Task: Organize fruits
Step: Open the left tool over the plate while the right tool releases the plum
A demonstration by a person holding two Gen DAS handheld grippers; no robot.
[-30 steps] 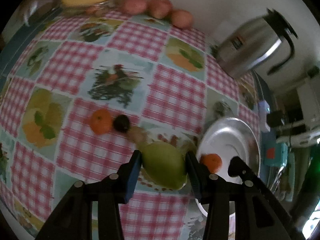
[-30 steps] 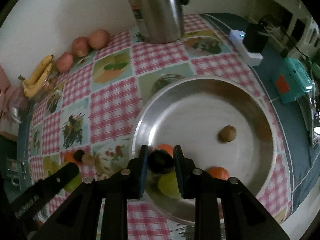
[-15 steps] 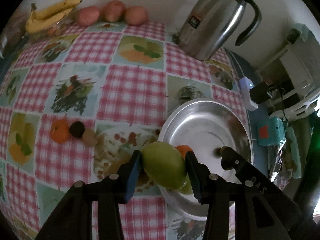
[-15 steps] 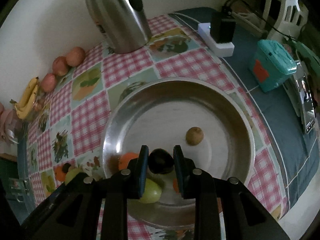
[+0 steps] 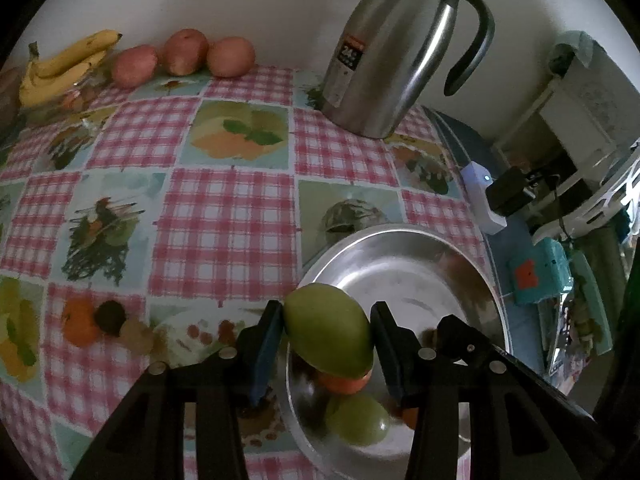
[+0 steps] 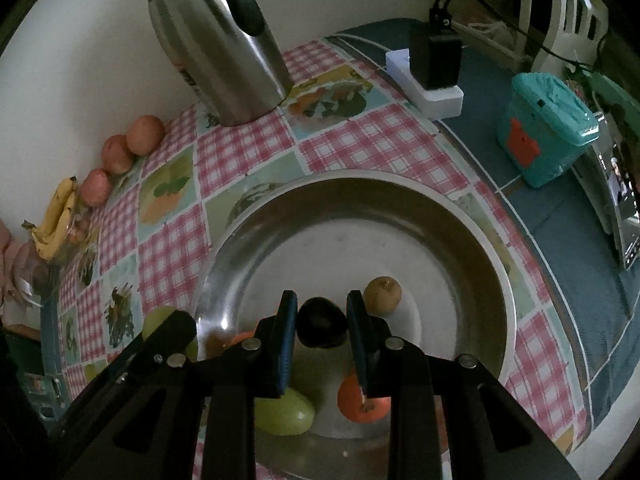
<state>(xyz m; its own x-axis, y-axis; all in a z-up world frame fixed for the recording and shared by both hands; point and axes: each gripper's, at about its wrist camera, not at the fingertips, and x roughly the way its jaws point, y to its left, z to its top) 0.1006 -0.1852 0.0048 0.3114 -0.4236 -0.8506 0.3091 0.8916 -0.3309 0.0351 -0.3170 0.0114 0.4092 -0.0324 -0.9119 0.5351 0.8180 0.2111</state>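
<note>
My left gripper [image 5: 326, 334] is shut on a green mango [image 5: 328, 330], held above the near left rim of the steel basin [image 5: 404, 240]. My right gripper [image 6: 322, 322] is shut on a dark round fruit [image 6: 322, 322], held over the basin [image 6: 460, 216]. Inside the basin lie a brown kiwi [image 6: 383, 295], an orange [image 6: 362, 400], a second orange [image 5: 344, 384] and a green fruit [image 6: 286, 412]. On the cloth at the left sit an orange [image 5: 80, 322], a dark fruit [image 5: 111, 316] and a brown fruit [image 5: 136, 336].
A steel thermos jug [image 5: 388, 56] stands behind the basin. Bananas [image 5: 60, 66] and three red apples [image 5: 186, 54] line the back wall. A white power strip with a black plug [image 6: 430, 76] and a teal box [image 6: 544, 136] sit on the blue cloth at the right.
Both grippers have swung right over the table, each keeping its fruit. The basin now lies under the mango and the dark fruit sits deeper over the basin.
</note>
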